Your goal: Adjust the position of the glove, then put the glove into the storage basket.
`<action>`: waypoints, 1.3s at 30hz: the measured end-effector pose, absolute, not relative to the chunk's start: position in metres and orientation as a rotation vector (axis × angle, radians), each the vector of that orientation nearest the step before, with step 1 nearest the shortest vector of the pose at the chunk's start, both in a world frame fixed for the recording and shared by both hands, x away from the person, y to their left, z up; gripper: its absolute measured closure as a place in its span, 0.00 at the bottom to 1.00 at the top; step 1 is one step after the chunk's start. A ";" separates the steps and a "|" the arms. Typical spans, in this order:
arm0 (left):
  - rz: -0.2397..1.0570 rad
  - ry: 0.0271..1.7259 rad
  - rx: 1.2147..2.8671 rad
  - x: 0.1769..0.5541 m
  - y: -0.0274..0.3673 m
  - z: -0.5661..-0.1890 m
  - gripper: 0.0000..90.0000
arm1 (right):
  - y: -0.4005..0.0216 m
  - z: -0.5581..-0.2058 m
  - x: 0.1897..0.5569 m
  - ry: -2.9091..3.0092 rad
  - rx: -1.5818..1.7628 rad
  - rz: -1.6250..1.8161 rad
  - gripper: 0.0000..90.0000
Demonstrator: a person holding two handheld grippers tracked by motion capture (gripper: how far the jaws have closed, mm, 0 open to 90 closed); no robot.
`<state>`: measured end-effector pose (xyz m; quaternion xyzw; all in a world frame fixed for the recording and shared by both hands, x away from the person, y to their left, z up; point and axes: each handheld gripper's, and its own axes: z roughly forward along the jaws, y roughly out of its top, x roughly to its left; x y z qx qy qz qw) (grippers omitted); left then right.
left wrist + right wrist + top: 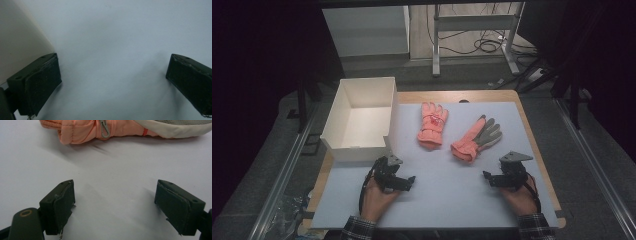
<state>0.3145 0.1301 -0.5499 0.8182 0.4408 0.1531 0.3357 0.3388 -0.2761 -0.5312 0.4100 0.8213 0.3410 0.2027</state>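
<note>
- white open box at far left of the white mat, empty as far as the high view shows.
- left gripper just in front of the box's near corner, jaws wide apart, nothing between them; box wall sits right beside one jaw.
- risk: swinging this gripper could clip the box corner and shove it off the mat edge.
- coral glove, back up, lies mid-mat, right of the box.
- second coral glove, grey palm up, lies angled beside it, apart.
- right gripper jaws spread, empty, cuff of the second glove ahead of it.
- risk: soft padding may bunch or slip; a shallow pinch could catch only the zip pull.
</note>
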 end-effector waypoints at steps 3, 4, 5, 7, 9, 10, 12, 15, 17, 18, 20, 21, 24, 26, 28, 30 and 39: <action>0.399 1.150 2.134 0.314 0.130 -0.550 0.00 | -0.276 -0.531 0.339 2.293 1.144 0.952 0.19; 0.399 1.149 2.134 0.314 0.130 -0.550 0.00 | -0.276 -0.531 0.339 2.293 1.144 0.952 0.19; 0.399 1.149 2.134 0.314 0.130 -0.550 0.00 | -0.276 -0.531 0.339 2.293 1.144 0.952 0.19; 0.400 1.149 2.132 0.314 0.130 -0.550 0.00 | -0.276 -0.531 0.339 2.293 1.144 0.952 0.19; 0.399 1.149 2.134 0.314 0.130 -0.550 0.00 | -0.276 -0.531 0.339 2.293 1.144 0.952 0.19; 0.400 1.149 2.132 0.314 0.130 -0.550 0.00 | -0.276 -0.531 0.339 2.293 1.144 0.952 0.19; 0.402 1.145 2.134 0.315 0.130 -0.550 0.00 | -0.276 -0.531 0.339 2.293 1.144 0.952 0.19; 0.401 1.146 2.133 0.315 0.130 -0.550 0.00 | -0.276 -0.531 0.339 2.294 1.144 0.953 0.19; 0.402 1.145 2.134 0.315 0.130 -0.550 0.00 | -0.276 -0.531 0.339 2.295 1.143 0.952 0.19; 0.402 1.146 2.134 0.315 0.130 -0.550 0.00 | -0.276 -0.531 0.339 2.296 1.141 0.952 0.19; 0.402 1.145 2.135 0.315 0.130 -0.550 0.00 | -0.276 -0.530 0.339 2.297 1.140 0.952 0.20; 0.402 1.145 2.135 0.315 0.130 -0.550 0.00 | -0.276 -0.530 0.339 2.297 1.140 0.952 0.20; 0.402 1.146 2.134 0.315 0.130 -0.550 0.00 | -0.275 -0.530 0.338 2.300 1.122 0.954 0.23; 0.402 1.146 2.134 0.315 0.130 -0.550 0.00 | -0.276 -0.529 0.338 2.301 1.124 0.958 0.25; 0.402 1.146 2.134 0.315 0.130 -0.550 0.00 | -0.275 -0.529 0.337 2.304 1.130 0.968 0.27; 0.402 1.147 2.134 0.315 0.130 -0.550 0.00 | -0.275 -0.527 0.337 2.307 1.133 0.976 0.28; 0.402 1.146 2.135 0.315 0.130 -0.550 0.00 | -0.272 -0.513 0.341 2.300 1.146 1.039 0.41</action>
